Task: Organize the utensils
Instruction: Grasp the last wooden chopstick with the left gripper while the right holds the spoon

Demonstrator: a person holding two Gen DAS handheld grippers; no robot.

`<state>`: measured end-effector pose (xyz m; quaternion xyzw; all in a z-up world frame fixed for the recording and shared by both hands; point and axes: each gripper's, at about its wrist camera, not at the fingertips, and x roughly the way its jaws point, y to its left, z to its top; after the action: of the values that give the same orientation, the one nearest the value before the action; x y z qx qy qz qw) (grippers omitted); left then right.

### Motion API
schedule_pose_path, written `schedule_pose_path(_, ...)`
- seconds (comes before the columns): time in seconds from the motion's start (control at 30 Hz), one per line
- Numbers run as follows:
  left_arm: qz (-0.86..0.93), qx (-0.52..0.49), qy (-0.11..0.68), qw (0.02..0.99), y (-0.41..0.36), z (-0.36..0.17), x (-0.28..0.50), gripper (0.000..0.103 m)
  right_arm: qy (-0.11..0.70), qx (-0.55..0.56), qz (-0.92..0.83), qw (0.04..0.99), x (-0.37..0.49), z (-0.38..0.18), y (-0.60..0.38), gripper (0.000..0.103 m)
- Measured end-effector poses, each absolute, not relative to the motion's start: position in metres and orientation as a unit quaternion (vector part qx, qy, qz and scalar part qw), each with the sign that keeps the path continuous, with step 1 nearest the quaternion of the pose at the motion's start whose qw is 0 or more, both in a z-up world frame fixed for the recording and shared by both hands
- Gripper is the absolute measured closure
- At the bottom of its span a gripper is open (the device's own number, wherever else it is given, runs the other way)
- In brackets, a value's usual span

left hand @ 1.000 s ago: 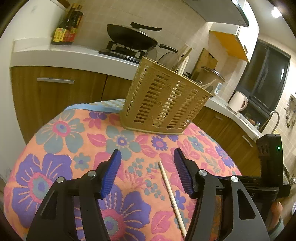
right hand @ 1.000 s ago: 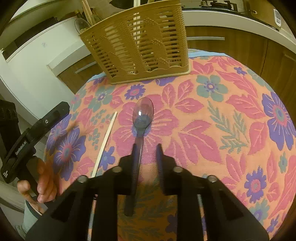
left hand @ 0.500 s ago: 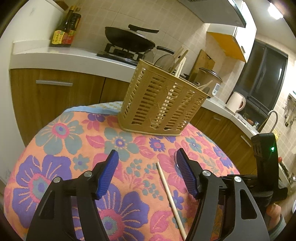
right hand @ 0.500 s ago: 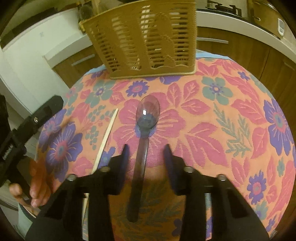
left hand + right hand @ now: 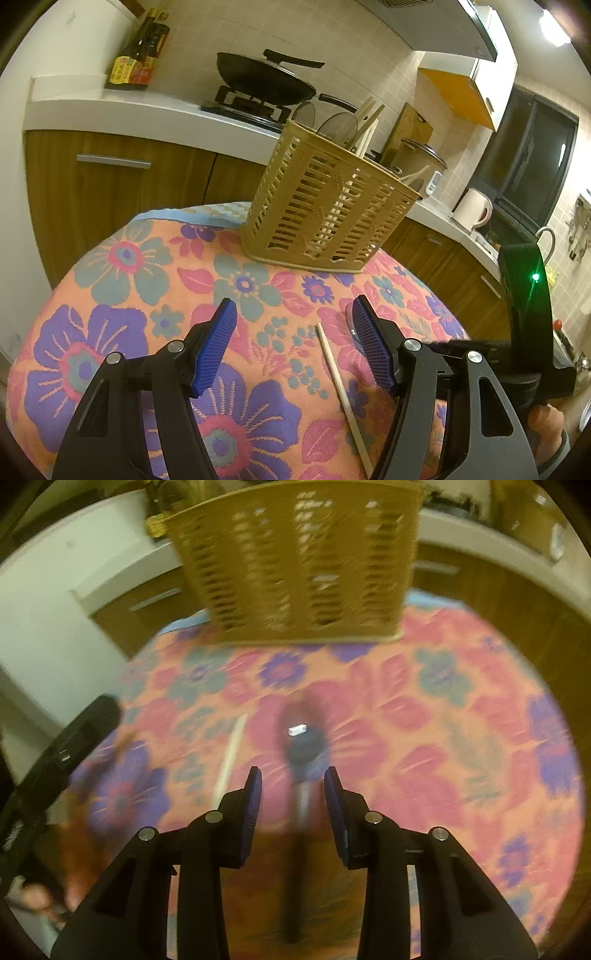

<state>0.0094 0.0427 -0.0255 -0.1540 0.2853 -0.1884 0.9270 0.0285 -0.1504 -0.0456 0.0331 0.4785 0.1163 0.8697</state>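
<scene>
A tan slotted utensil basket (image 5: 325, 214) stands at the far side of the flowered cloth (image 5: 122, 332), with chopsticks and a strainer sticking out of it. One loose chopstick (image 5: 340, 391) lies on the cloth, close inside the right finger of my open left gripper (image 5: 293, 306), which touches nothing. In the blurred right wrist view a dark translucent spoon (image 5: 304, 738) lies flat, bowl toward the basket (image 5: 303, 565). Its handle runs between the fingers of my right gripper (image 5: 293, 775), which stands open with a gap on both sides. The chopstick (image 5: 231, 753) lies left of the spoon.
Behind the cloth-covered table run wooden cabinets and a white counter (image 5: 110, 107) with a wok on the stove (image 5: 262, 79), sauce bottles (image 5: 136, 55), a rice cooker and a kettle (image 5: 472, 210). A person's hand (image 5: 77, 849) shows at the left of the right wrist view.
The right gripper's fingers drew apart from the spoon's handle and the gripper moved toward the basket, which looks larger now. The spoon stays on the cloth. The left gripper has hardly shifted.
</scene>
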Motion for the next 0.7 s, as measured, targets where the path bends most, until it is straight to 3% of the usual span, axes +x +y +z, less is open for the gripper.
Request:
schedule_pose_path(0.17,-0.191,-0.141,0.299,0.924,0.036,-0.027,0.014,0.040,0.496,0.036,0.118,0.859,0.033,-0.060,-0.159,0.071)
schedule_pose_path(0.2,-0.188,-0.134,0.306,0.923,0.034,-0.027,0.016,0.040,0.494,0.021,0.118,0.861,0.033,-0.060,-0.155,0.075)
schedule_pose_path(0.27,-0.184,-0.120,0.323,0.920,0.028,-0.029,0.019,0.042,0.490,-0.011,0.132,0.862,0.028,-0.059,-0.145,0.093)
schedule_pose_path(0.3,-0.184,-0.115,0.333,0.917,0.025,-0.029,0.019,0.042,0.491,-0.027,0.138,0.860,0.026,-0.058,-0.140,0.094)
schedule_pose_path(0.4,-0.199,-0.097,0.368,0.903,0.012,-0.032,0.017,0.043,0.482,-0.057,0.133,0.864,0.017,-0.058,-0.137,0.095)
schedule_pose_path(0.7,-0.165,0.056,0.450,0.876,-0.058,-0.049,0.016,0.050,0.489,0.020,0.123,0.863,-0.003,-0.053,-0.206,0.095)
